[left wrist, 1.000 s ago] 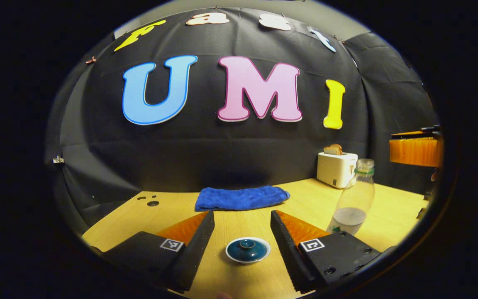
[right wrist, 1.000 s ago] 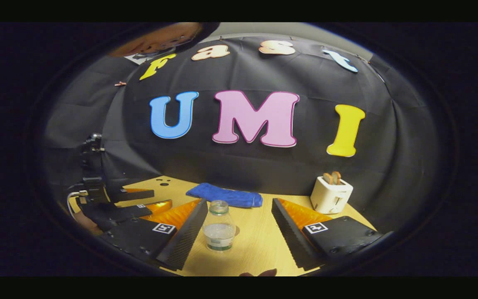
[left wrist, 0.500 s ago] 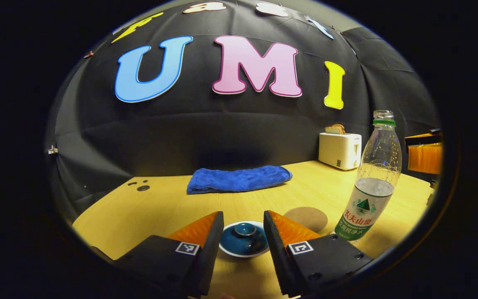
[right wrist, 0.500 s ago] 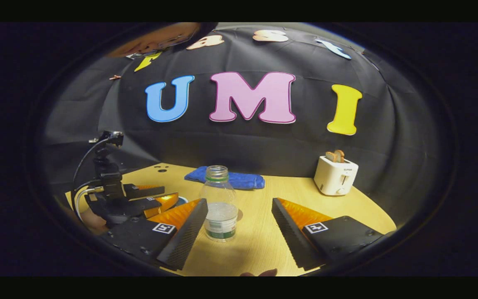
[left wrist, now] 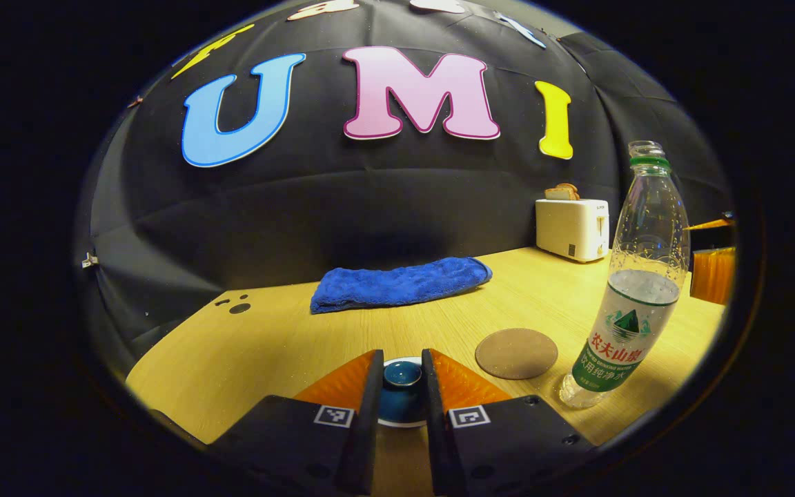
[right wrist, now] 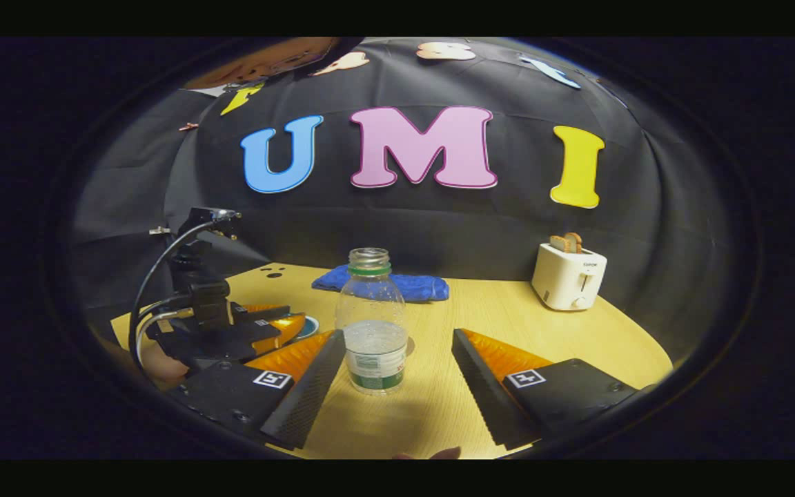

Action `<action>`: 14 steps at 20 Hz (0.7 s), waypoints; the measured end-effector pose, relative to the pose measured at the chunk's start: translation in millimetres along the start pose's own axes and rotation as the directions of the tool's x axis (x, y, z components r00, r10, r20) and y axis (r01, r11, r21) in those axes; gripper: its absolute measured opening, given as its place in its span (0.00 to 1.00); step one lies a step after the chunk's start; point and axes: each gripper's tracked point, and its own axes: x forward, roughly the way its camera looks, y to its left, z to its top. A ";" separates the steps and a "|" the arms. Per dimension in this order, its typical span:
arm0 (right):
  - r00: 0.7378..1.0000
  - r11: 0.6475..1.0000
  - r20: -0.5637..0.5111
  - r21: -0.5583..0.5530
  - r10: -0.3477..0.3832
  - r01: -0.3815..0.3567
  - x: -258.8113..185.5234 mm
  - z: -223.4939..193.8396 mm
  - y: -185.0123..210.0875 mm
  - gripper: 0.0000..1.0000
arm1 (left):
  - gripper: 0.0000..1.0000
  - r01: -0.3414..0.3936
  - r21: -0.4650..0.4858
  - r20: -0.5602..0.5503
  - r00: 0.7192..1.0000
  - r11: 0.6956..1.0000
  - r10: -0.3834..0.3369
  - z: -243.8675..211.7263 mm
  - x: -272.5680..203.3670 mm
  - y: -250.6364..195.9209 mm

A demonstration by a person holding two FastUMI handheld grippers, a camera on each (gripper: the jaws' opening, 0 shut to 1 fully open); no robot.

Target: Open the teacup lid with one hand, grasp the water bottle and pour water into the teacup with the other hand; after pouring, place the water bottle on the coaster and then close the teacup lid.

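The left gripper [left wrist: 399, 400] has its jaws narrowed around the lid [left wrist: 401, 375] knob; contact cannot be confirmed. The right gripper [right wrist: 394, 386] has its jaws wide apart, with the bottle [right wrist: 372, 321] upright between them, untouched. The coaster [left wrist: 515, 353] lies bare on the table [left wrist: 266, 345] beside the bottle.

A staged recording booth is shown rather than a lived-in kitchen. A light wooden tabletop [left wrist: 287, 345] is enclosed by a draped black cloth wall [left wrist: 342, 207] held by a clip [left wrist: 89, 260]. Household props are set out on it: a white toaster [left wrist: 572, 228] loaded with bread, a folded blue towel [left wrist: 397, 284] and a round cork coaster [left wrist: 516, 353].
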 end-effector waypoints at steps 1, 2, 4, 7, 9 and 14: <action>1.000 1.000 -0.002 0.002 -0.002 0.002 1.6 -3.5 0.3 0.97 | 0.31 0.005 -0.006 0.010 1.000 1.000 -0.005 1.0 -0.2 -0.9; 1.000 1.000 -0.006 0.005 0.000 0.000 3.1 -6.5 0.8 0.97 | 0.33 0.006 -0.018 0.022 1.000 1.000 -0.006 2.8 -1.4 -0.2; 1.000 1.000 -0.010 0.011 0.006 -0.006 6.0 -13.1 4.1 0.97 | 0.31 0.000 -0.036 0.058 0.998 0.999 0.002 15.2 -6.2 5.9; 1.000 1.000 -0.025 0.022 0.005 -0.005 12.7 -27.7 9.9 0.97 | 0.31 -0.016 -0.035 0.094 0.995 0.999 0.019 40.0 -16.5 18.1; 0.999 1.000 -0.038 0.021 0.013 -0.012 19.7 -37.9 16.8 0.97 | 0.31 -0.024 -0.044 0.101 0.994 0.999 0.028 50.9 -27.6 27.6; 0.998 0.999 -0.058 0.035 -0.016 0.018 39.9 -58.2 20.6 0.97 | 0.31 -0.069 -0.070 0.067 0.995 0.995 0.074 54.3 -53.1 57.7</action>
